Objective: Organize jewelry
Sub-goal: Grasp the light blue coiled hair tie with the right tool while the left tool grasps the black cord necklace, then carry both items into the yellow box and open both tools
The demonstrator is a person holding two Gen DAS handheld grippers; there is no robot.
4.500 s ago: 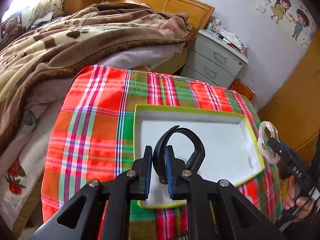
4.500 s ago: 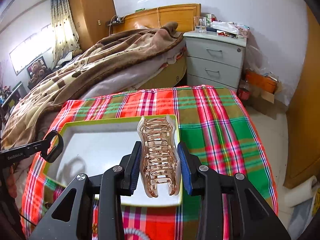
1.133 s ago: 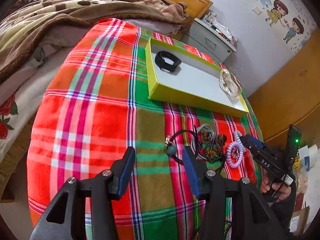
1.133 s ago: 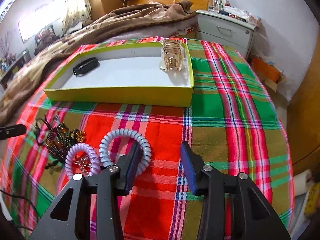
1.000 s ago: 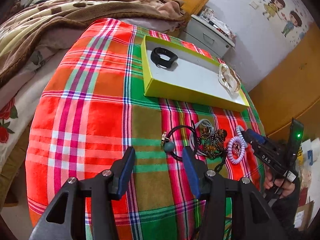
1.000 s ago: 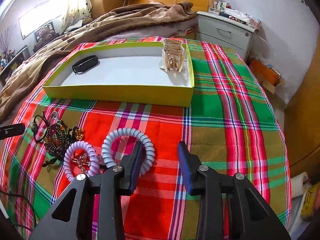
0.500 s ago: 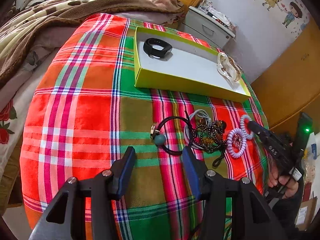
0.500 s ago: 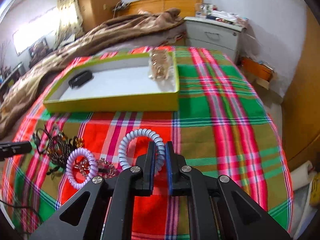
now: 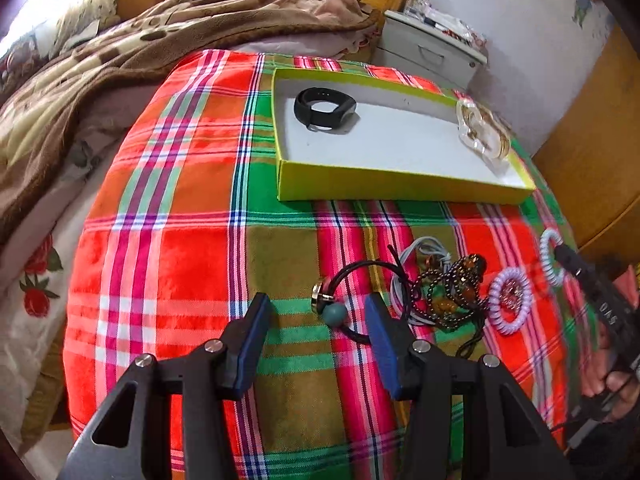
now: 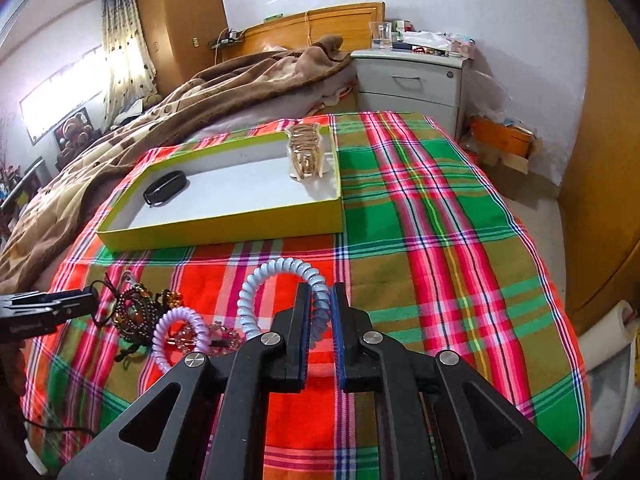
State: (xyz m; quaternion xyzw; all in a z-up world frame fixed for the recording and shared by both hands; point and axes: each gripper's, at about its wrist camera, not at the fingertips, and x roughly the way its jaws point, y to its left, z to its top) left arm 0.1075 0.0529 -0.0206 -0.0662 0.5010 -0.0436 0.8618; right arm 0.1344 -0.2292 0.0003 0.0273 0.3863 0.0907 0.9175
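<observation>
A yellow-green tray (image 9: 400,190) (image 10: 224,229) on the plaid cloth holds a black band (image 9: 325,109) (image 10: 165,187) and a rose-gold hair claw (image 9: 482,134) (image 10: 306,152). My right gripper (image 10: 319,304) is shut on a pale blue spiral hair tie (image 10: 260,280), which also shows in the left wrist view (image 9: 549,256), and holds it above the cloth. My left gripper (image 9: 318,320) is open, its fingers either side of a black hair tie with a teal bead (image 9: 335,314). A beaded bracelet pile (image 9: 450,290) (image 10: 138,312) and a lilac spiral tie (image 9: 510,300) (image 10: 178,334) lie beside it.
The plaid cloth (image 9: 176,208) covers a small table. A bed with a brown blanket (image 10: 224,88) lies behind it. A white nightstand (image 10: 412,80) stands at the back right, a wooden wardrobe (image 10: 600,160) on the right.
My right gripper has closed on the pale blue spiral tie and lifted it off the cloth. My left gripper has moved in so its open fingers flank the teal-bead hair tie.
</observation>
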